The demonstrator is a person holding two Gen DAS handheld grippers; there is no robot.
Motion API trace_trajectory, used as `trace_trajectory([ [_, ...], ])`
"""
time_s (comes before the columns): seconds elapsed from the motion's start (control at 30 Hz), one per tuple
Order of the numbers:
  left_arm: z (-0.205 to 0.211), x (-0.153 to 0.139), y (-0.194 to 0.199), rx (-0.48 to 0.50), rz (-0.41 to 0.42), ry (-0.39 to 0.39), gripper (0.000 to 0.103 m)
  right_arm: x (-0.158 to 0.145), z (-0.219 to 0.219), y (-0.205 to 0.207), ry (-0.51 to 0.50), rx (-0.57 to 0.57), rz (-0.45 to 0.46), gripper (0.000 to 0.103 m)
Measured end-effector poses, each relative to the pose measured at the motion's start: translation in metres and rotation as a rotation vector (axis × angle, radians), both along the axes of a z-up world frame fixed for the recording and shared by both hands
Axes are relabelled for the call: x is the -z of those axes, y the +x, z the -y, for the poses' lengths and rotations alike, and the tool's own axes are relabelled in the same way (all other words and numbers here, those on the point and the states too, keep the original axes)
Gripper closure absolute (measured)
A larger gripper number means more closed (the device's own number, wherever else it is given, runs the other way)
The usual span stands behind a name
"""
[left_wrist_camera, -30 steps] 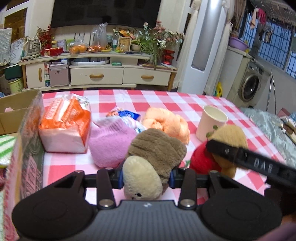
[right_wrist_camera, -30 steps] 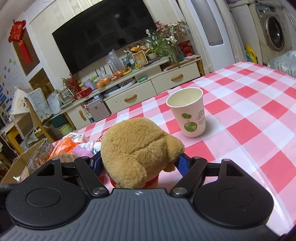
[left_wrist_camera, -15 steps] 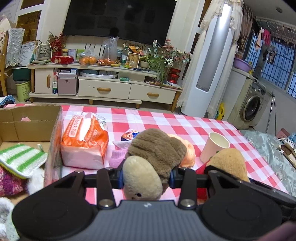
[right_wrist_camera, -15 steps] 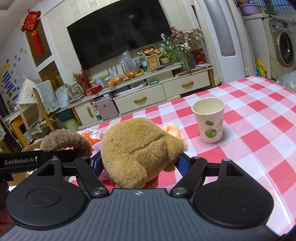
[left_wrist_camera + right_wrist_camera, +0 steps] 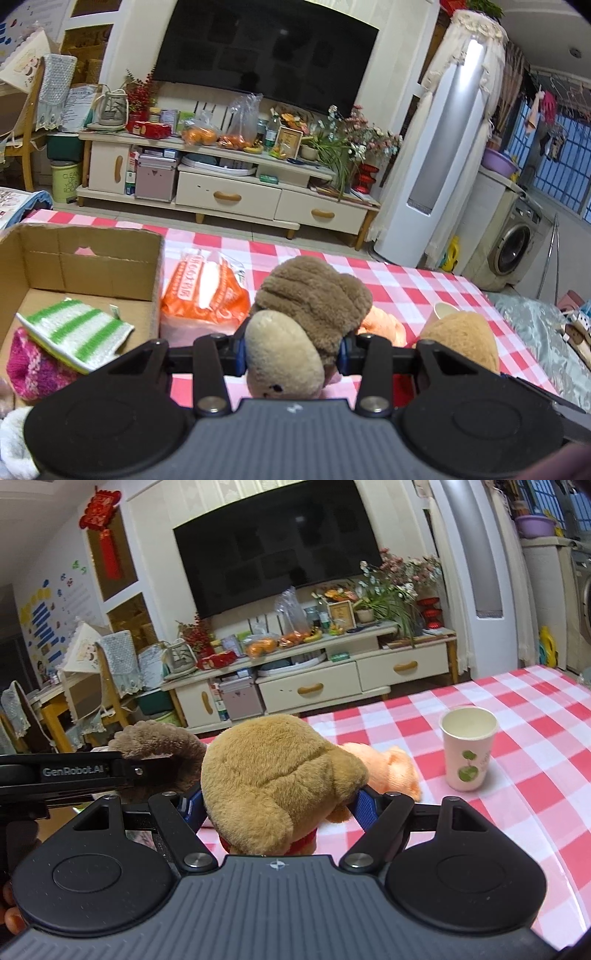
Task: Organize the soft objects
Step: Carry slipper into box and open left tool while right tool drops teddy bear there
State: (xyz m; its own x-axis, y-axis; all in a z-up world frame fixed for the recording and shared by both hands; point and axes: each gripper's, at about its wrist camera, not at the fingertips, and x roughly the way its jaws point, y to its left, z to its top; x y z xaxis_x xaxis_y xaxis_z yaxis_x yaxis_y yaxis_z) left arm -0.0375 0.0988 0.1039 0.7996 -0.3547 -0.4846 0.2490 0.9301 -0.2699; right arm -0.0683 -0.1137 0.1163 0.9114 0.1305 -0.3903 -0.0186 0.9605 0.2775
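Observation:
My left gripper (image 5: pixel 291 349) is shut on a dark-brown plush toy (image 5: pixel 314 299) with a tan muzzle, held above the checked table. My right gripper (image 5: pixel 279 803) is shut on a golden-brown plush bear (image 5: pixel 273 775) with a red collar, also lifted. The bear shows at the right of the left wrist view (image 5: pixel 461 339); the dark plush shows at the left of the right wrist view (image 5: pixel 159 744). A cardboard box (image 5: pixel 88 266) at the left holds a green-striped cloth (image 5: pixel 74 330) and a pink knit item (image 5: pixel 27 369). An orange soft toy (image 5: pixel 384 768) lies on the table.
An orange plastic packet (image 5: pixel 205 295) stands next to the box. A paper cup (image 5: pixel 467 747) stands on the red-checked table (image 5: pixel 535 775) to the right. A TV cabinet (image 5: pixel 229 184) stands beyond the table's far edge.
Both grippers have risen with their plush toys and the left has swung left; the box interior now shows more fully. The pink soft item below is hidden.

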Motion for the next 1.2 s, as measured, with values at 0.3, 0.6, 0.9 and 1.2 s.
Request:
trace_trajectory([
  [0.3,-0.028,-0.009,0.002,-0.061,0.023,-0.030,0.062,-0.009,-0.011,0.013,-0.019,-0.080,0.033,0.008],
  [0.6,-0.073,-0.020,0.011,-0.188,0.041,-0.066,0.062,-0.015,-0.031,0.031,-0.017,-0.191,0.067,0.008],
  [0.9,-0.120,-0.018,0.031,-0.354,0.001,-0.074,0.062,-0.016,-0.051,0.050,-0.032,-0.324,0.095,0.008],
  [1.2,-0.146,-0.013,0.039,-0.436,-0.041,-0.086,0.062,-0.004,-0.060,0.072,-0.089,-0.413,0.076,0.007],
])
